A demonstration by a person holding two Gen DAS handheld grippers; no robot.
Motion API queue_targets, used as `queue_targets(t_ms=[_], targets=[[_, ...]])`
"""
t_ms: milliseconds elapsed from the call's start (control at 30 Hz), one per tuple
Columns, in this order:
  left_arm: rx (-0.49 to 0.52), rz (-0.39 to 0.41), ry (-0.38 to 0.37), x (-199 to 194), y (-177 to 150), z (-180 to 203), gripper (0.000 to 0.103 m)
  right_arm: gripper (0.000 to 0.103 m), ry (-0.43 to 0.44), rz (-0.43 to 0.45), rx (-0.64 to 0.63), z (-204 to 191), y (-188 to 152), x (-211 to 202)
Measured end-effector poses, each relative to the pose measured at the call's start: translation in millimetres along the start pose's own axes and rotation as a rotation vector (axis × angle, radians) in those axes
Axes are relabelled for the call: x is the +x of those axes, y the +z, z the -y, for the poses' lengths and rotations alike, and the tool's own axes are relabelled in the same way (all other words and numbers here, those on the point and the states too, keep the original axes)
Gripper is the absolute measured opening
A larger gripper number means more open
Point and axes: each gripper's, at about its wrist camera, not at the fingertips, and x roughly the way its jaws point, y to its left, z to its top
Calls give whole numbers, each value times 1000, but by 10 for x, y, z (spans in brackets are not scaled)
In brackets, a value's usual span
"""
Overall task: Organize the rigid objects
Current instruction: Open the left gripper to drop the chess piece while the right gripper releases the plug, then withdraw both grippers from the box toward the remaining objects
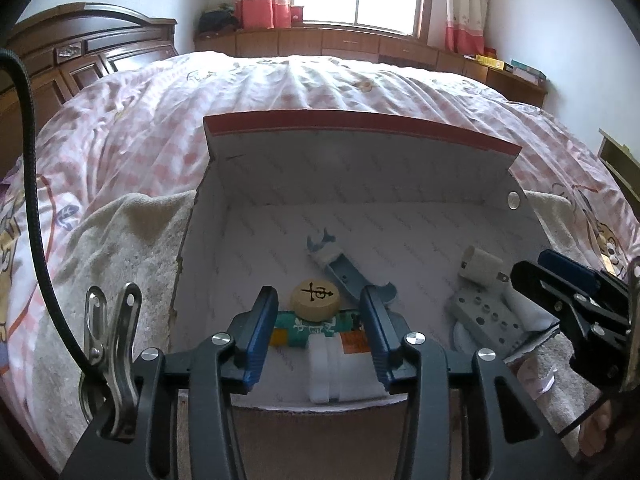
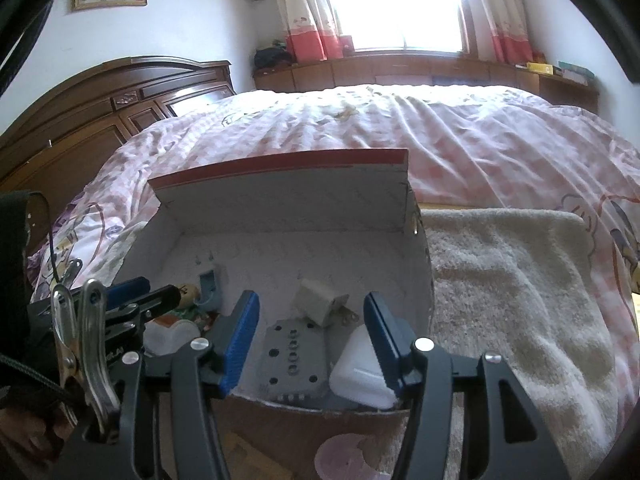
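Wooden round game piece (image 1: 316,295) bears a black character.

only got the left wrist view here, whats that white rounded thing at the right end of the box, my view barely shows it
Observer: In the right wrist view it is a smooth white case lying in the box's near right corner, beside the grey drilled block.
Operator: is the right gripper holding it
Observer: No. The right gripper is open, its blue pads clear of the block and case.
Operator: anything right of the box
Observer: Only a cream towel spread over the bed.
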Motion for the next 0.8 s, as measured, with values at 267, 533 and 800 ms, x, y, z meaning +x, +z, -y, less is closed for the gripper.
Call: queue_targets(t_ms=[267,533,800], targets=[[1,4,-10,-80,-59,5,44,58,9,-4,-4,-16,-77,-92],[9,8,-34,-234,-170,45,44,58,22,0,17,-5,-148,-257],[45,15,-45,-428,-364,137,44,58,20,-24,25,-8,-359,-462]])
